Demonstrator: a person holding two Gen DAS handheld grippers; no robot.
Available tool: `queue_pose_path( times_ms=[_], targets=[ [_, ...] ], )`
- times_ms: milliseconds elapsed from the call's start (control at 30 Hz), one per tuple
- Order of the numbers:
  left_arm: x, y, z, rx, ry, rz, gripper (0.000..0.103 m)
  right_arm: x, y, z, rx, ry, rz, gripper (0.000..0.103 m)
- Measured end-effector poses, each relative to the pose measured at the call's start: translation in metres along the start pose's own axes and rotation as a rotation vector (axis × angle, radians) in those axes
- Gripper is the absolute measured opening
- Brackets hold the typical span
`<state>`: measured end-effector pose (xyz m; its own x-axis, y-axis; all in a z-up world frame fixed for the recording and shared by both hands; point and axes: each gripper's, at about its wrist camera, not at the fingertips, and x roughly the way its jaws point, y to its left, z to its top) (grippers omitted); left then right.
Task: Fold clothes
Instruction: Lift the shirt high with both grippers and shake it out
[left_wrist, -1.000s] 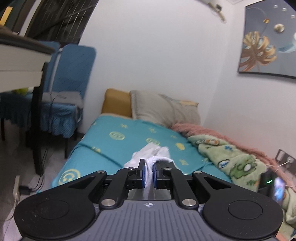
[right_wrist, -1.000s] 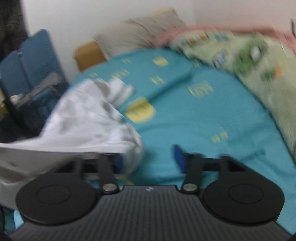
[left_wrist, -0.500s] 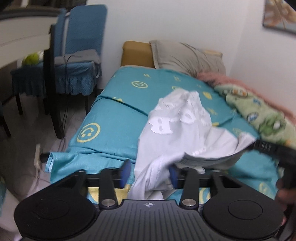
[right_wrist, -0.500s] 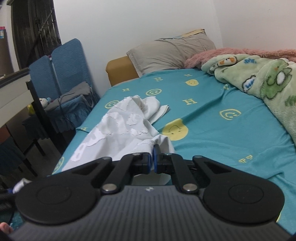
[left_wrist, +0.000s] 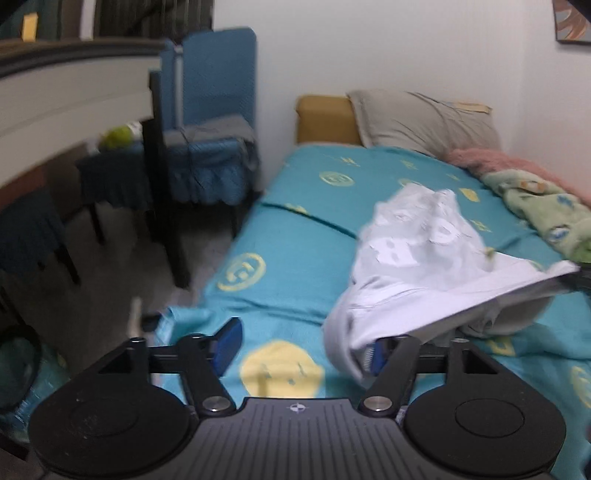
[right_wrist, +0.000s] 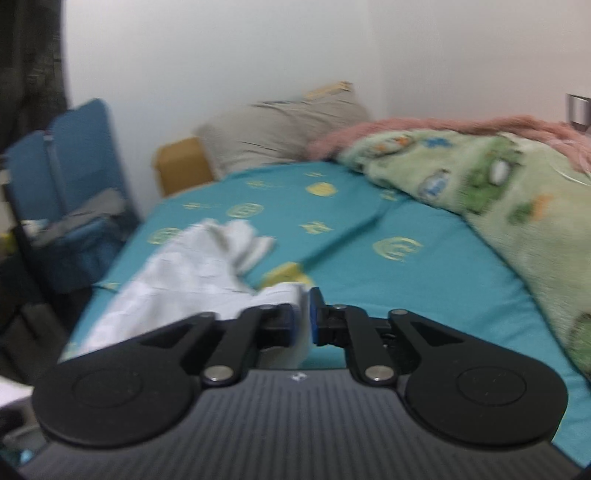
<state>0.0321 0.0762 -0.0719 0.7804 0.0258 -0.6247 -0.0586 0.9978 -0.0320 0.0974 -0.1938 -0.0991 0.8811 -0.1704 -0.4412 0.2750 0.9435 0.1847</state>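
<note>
A white garment (left_wrist: 417, 258) lies crumpled on the teal bed sheet (left_wrist: 295, 266). My left gripper (left_wrist: 301, 347) is open above the bed's near edge; a fold of the garment drapes over its right finger (left_wrist: 376, 354). My right gripper (right_wrist: 303, 325) is shut on an edge of the white garment (right_wrist: 192, 269), which trails off to the left over the sheet (right_wrist: 388, 280). The far right of the left wrist view shows that edge held up taut.
A green blanket (right_wrist: 509, 206) and a pink one lie along the wall side. A grey pillow (left_wrist: 424, 122) is at the head. Blue chairs (left_wrist: 210, 129) and a dark table leg (left_wrist: 166, 206) stand left of the bed on the floor.
My left gripper has opened wide, let the garment go and shifted left. My right gripper closed on the garment's edge half a second ago and still holds it, now swung rightward.
</note>
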Motion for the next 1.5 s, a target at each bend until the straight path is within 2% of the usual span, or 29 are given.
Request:
queue_pose_path(
  times_ms=[67,100,167,233,333,433,533,600,733,933,1067,1333,1500],
  targets=[
    [-0.004,-0.004,-0.003,0.044,0.003,0.014,0.075,0.001,-0.008,0.0,0.032,-0.006,-0.036,0.051],
    [-0.001,-0.007,-0.004,0.065,0.029,0.019,0.077,-0.001,-0.011,0.001,0.045,-0.022,-0.044,0.058],
    [0.007,-0.01,-0.008,0.088,0.089,0.02,0.077,-0.007,-0.012,0.001,0.043,-0.066,-0.066,0.064],
    [0.011,-0.007,-0.008,0.055,0.101,0.044,0.077,-0.011,-0.009,0.0,0.011,-0.102,-0.073,0.066],
    [0.006,0.004,0.001,-0.051,0.004,0.1,0.077,-0.016,-0.004,-0.001,-0.027,-0.139,-0.071,0.066],
    [-0.009,0.013,0.014,-0.135,-0.119,0.124,0.079,-0.029,-0.006,0.005,0.004,-0.179,-0.049,0.066],
    [-0.039,0.012,0.024,-0.128,-0.248,0.115,0.08,-0.057,-0.012,0.023,0.073,-0.258,-0.009,0.066],
    [-0.064,0.014,0.036,-0.165,-0.339,0.091,0.082,-0.084,-0.013,0.042,0.103,-0.324,0.013,0.066],
    [-0.118,0.007,0.072,-0.204,-0.494,0.09,0.083,-0.133,-0.011,0.087,0.134,-0.415,0.044,0.066],
    [-0.216,-0.009,0.139,-0.168,-0.667,0.1,0.082,-0.219,-0.012,0.16,0.123,-0.569,0.051,0.067],
    [-0.293,-0.015,0.173,-0.161,-0.753,0.086,0.082,-0.29,-0.022,0.194,0.128,-0.648,0.079,0.068],
    [-0.454,-0.022,0.194,-0.147,-0.948,0.061,0.082,-0.433,-0.038,0.246,0.116,-0.762,0.159,0.068],
    [-0.541,-0.03,0.201,-0.134,-1.019,0.056,0.081,-0.509,-0.045,0.269,0.105,-0.835,0.184,0.068]
  ],
)
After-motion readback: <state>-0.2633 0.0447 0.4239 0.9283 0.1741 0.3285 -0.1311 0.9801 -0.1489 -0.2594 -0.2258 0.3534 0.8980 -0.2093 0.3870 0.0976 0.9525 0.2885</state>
